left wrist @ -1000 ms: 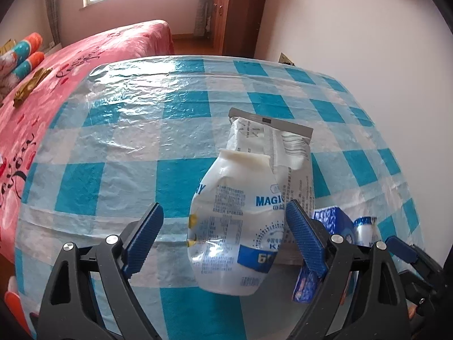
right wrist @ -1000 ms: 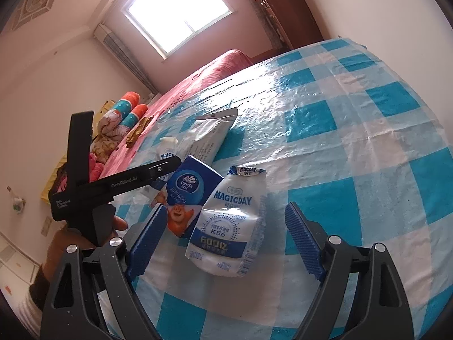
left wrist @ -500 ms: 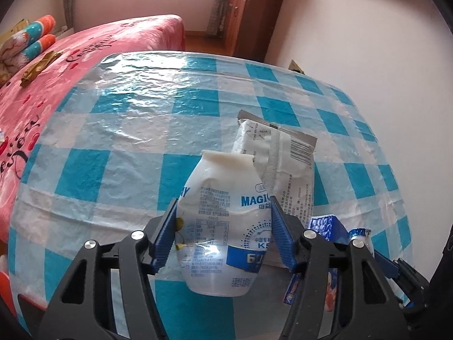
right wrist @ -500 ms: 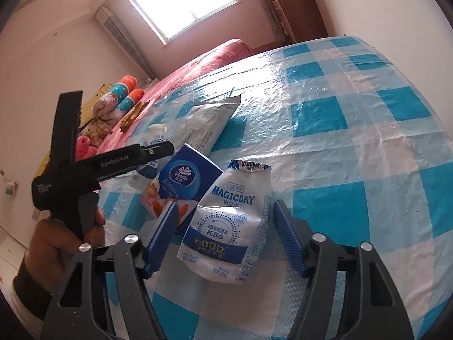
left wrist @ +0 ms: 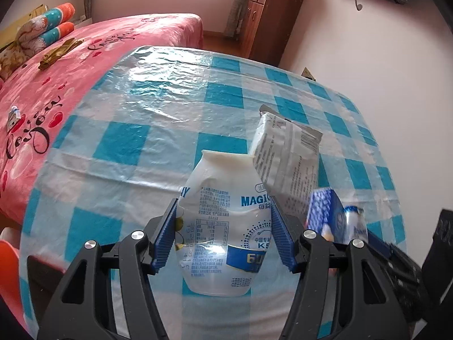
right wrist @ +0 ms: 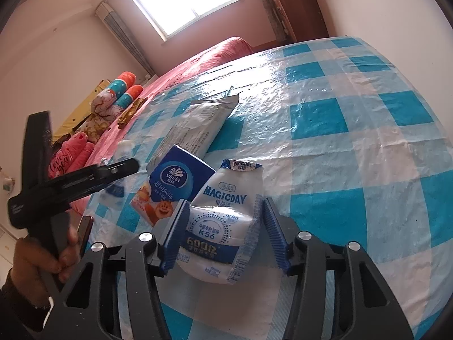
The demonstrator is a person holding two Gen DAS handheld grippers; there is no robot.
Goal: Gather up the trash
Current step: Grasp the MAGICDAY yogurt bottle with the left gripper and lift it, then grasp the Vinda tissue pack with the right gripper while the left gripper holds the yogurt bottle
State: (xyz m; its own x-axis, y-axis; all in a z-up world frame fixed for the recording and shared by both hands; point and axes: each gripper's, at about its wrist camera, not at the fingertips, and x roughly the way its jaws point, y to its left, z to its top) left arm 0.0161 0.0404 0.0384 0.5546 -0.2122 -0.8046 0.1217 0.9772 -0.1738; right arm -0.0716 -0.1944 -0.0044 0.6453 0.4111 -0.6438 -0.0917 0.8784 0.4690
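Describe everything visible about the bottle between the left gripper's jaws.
The bottle is a squat, white, soft-looking plastic yogurt bottle, dented and crumpled, with a bare wide mouth and no cap. Its label shows blue "MAGIC" lettering, a dotted ring, a blue band and fine print. It points away from the camera above the checked tablecloth. The left gripper has its blue jaws pressed against both sides. A silver-topped pouch overlaps its right shoulder.

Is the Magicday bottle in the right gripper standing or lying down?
Lying down. The Magicday bottle rests flat on the checked tablecloth, foil top pointing away, crumpled, with the right gripper closing around it.
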